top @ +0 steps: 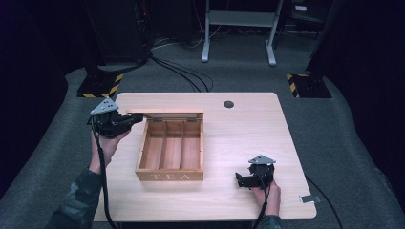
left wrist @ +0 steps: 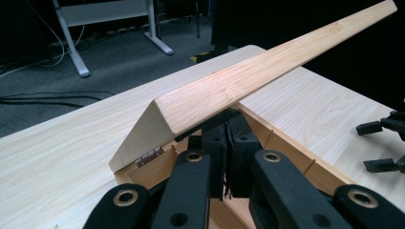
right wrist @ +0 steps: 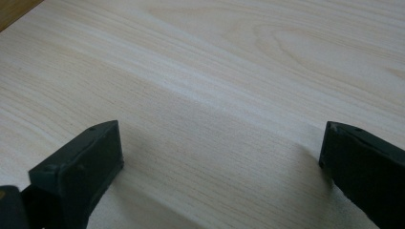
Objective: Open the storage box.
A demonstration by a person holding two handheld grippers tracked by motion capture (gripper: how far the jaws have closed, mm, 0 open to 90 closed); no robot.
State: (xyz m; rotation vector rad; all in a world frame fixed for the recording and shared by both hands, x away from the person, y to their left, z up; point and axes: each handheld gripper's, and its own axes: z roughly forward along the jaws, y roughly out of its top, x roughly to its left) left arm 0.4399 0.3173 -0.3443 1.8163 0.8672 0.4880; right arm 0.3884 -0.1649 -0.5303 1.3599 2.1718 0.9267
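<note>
- Box (top: 170, 157) first: the wooden tea box sits left of the middle of the table (top: 248, 138), and everything below is placed from it.
- Its lid (top: 165, 114) stands raised along the far, hinged edge; in the left gripper view it slants up over the compartments, one small metal hinge (left wrist: 149, 155) showing at the corner.
- Your left gripper (top: 125, 121) is at the box's far-left corner, jaws pressed together beneath the lid's underside. I judge you are propping the lid with closed jaws rather than pinching it, so it swings freely on the hinges.
- Your right gripper (top: 243, 180) rests on the tabletop well to the right of the box's front, jaws spread wide with nothing but bare wood between them. It looks parked, kept clear of the lid's swing.
- Three long compartments inside the box appear empty.
- Lettering on the box's front panel reads "TEA" (top: 169, 176); no other writing is legible.
</note>
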